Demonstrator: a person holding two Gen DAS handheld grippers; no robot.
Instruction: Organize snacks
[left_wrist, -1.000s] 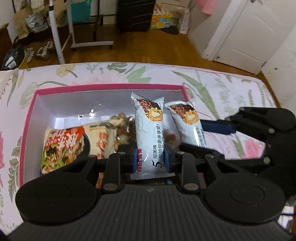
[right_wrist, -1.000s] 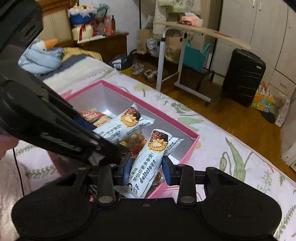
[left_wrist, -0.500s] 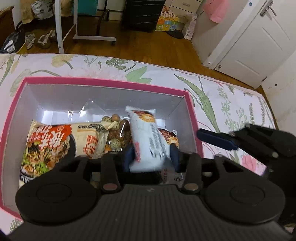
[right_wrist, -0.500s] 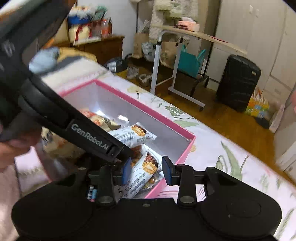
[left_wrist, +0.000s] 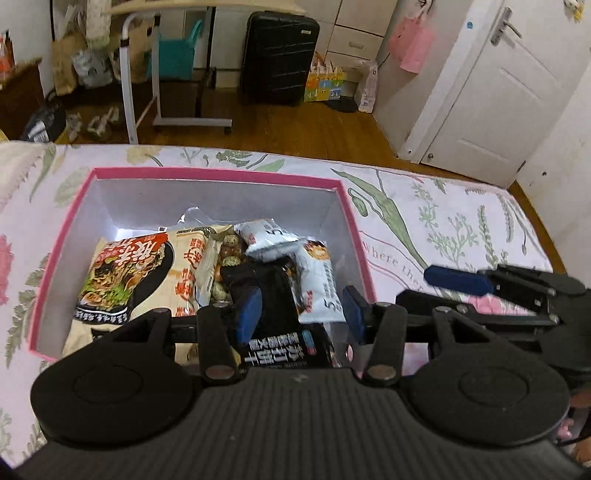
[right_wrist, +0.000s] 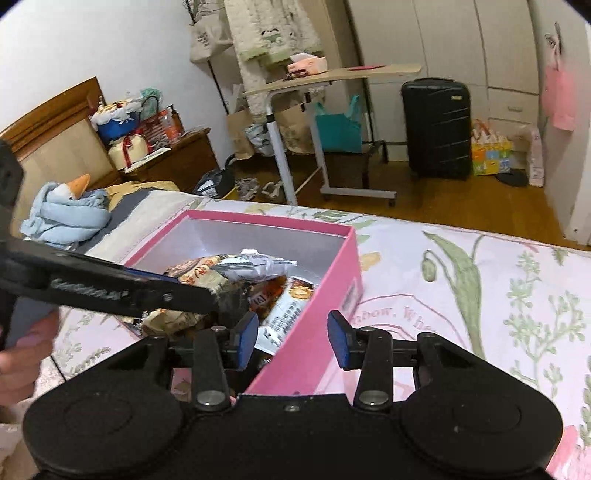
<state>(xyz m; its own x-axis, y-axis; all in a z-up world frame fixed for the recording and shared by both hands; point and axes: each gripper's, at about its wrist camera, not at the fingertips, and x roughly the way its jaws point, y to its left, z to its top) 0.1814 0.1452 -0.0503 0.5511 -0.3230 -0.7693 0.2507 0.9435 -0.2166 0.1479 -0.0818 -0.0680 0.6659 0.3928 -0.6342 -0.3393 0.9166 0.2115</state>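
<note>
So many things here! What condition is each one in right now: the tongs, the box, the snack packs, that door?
Left tongs: open, holding nothing, over the box.
Right tongs: open, empty, at the box's near corner.
Pink box: lidless, partly filled with snacks.
Two white snack packs: sealed, lying loose in the box.
Noodle pack: sealed, lying flat.
Black packet: lying in the box.
White door: closed.
Black suitcase: upright, shut.
</note>
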